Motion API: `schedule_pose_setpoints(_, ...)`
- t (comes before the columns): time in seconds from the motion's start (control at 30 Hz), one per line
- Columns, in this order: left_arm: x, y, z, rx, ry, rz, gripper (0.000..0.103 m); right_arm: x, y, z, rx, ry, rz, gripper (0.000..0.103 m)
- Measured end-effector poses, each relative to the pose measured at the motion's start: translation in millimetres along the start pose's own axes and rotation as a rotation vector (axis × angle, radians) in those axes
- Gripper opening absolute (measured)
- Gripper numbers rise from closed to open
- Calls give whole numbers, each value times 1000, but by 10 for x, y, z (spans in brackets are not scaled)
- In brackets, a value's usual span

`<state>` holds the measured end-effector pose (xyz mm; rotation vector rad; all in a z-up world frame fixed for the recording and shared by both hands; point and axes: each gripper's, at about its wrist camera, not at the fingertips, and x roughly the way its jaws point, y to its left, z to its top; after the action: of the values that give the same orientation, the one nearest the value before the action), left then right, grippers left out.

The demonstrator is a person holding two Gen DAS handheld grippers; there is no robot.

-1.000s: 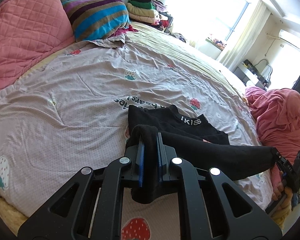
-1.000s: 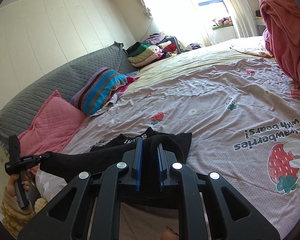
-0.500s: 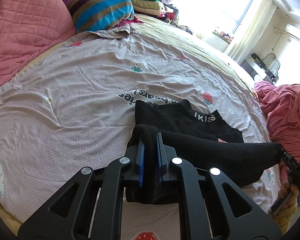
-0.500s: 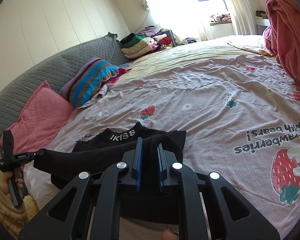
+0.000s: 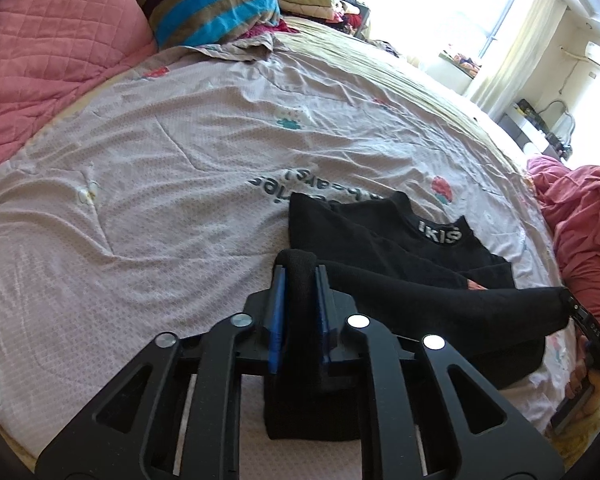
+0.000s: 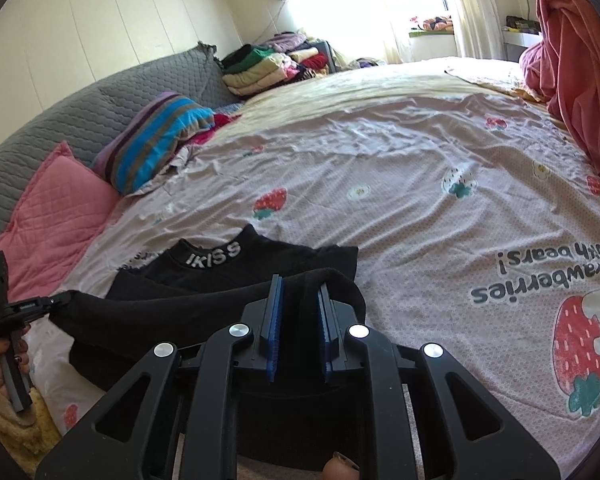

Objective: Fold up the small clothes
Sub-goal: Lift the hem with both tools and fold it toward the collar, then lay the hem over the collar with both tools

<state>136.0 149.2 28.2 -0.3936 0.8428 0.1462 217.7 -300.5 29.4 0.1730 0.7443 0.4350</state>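
A small black top (image 5: 388, 236) with a white "IKISS" collar lies on the strawberry-print bedsheet (image 5: 180, 168); it also shows in the right wrist view (image 6: 236, 264). My left gripper (image 5: 300, 280) is shut on one bottom corner of the black top. My right gripper (image 6: 300, 292) is shut on the other corner. The hem stretches taut between them, lifted over the garment's body. The right gripper shows at the right edge of the left wrist view (image 5: 580, 312), and the left gripper at the left edge of the right wrist view (image 6: 56, 302).
A pink quilted pillow (image 5: 44, 40) and a striped pillow (image 5: 208, 4) lie at the head of the bed. A stack of folded clothes (image 6: 260, 68) sits at the far corner. A pink blanket heap (image 6: 580, 60) lies to the right.
Both grippers have carried the held hem forward over the top, toward the collar. Both stay shut on the cloth.
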Motion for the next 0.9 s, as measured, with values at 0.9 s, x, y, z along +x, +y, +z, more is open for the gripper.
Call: schedule_pose_setpoints(0.9, 388, -591, -503, 299, 91, 97, 8, 528, 448, -557, -225, 209, -48, 25)
